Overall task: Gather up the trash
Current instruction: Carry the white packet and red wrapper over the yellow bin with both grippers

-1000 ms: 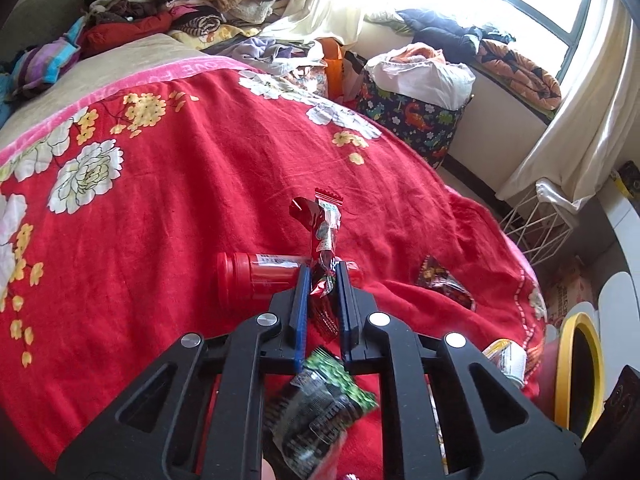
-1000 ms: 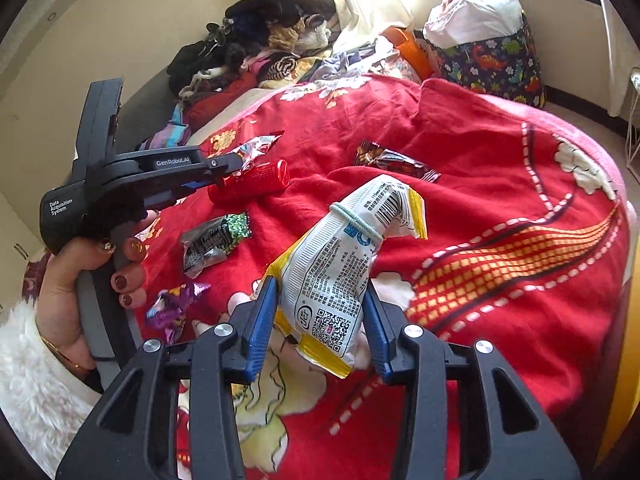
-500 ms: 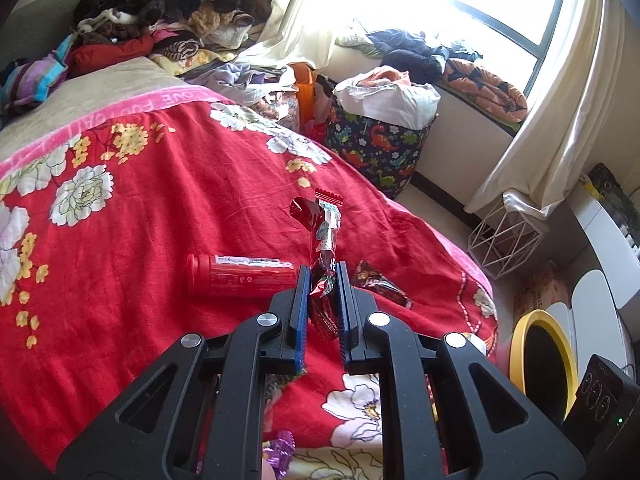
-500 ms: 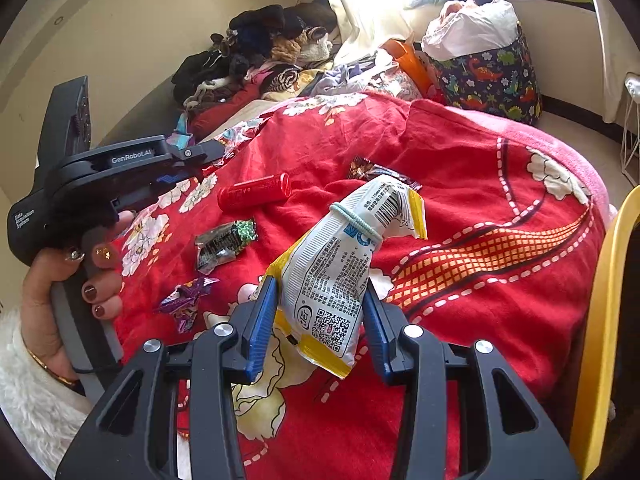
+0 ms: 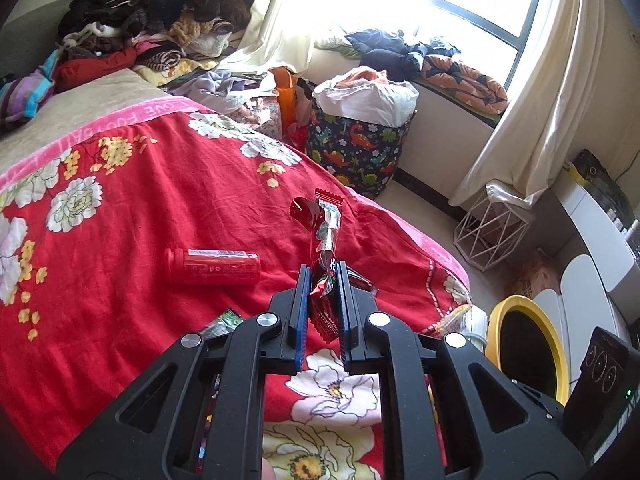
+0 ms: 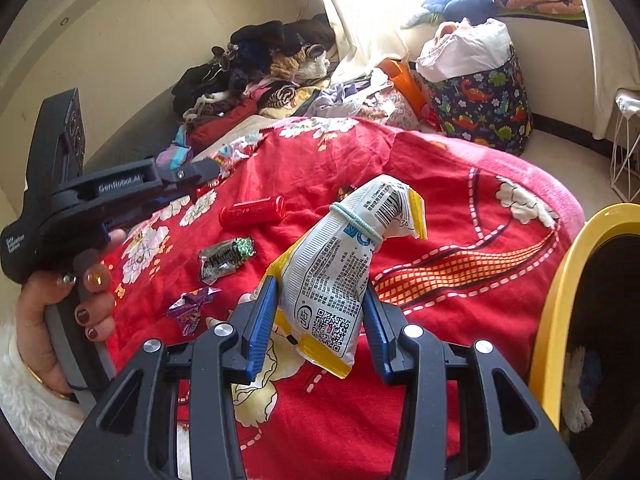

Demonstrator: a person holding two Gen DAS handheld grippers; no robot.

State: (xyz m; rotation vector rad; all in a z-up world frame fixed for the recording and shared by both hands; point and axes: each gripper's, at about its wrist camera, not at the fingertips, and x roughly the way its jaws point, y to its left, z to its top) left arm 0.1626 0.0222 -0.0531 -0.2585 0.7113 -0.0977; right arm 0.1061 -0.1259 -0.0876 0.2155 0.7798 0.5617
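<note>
We hold both tools above the red floral blanket (image 5: pixel 120 264). Our left gripper (image 5: pixel 324 280) is clenched on a crinkled red foil wrapper (image 5: pixel 322 232), long axis upright. Our right gripper (image 6: pixel 320 300) grasps a white-and-yellow plastic pouch (image 6: pixel 344 264), banded neck uppermost. A yellow-rimmed bin (image 6: pixel 560 300) stands beside the bed, contents unclear.

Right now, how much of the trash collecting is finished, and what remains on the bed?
Done: nothing visibly binned; the yellow-rimmed bin beside the bed shows no trash clearly inside.
In hand: the left gripper pinches a red wrapper; the right gripper clamps a white-and-yellow snack bag.
Left on the red blanket: a red tube, a green-and-black wrapper, a purple wrapper, and a dark wrapper.
</note>
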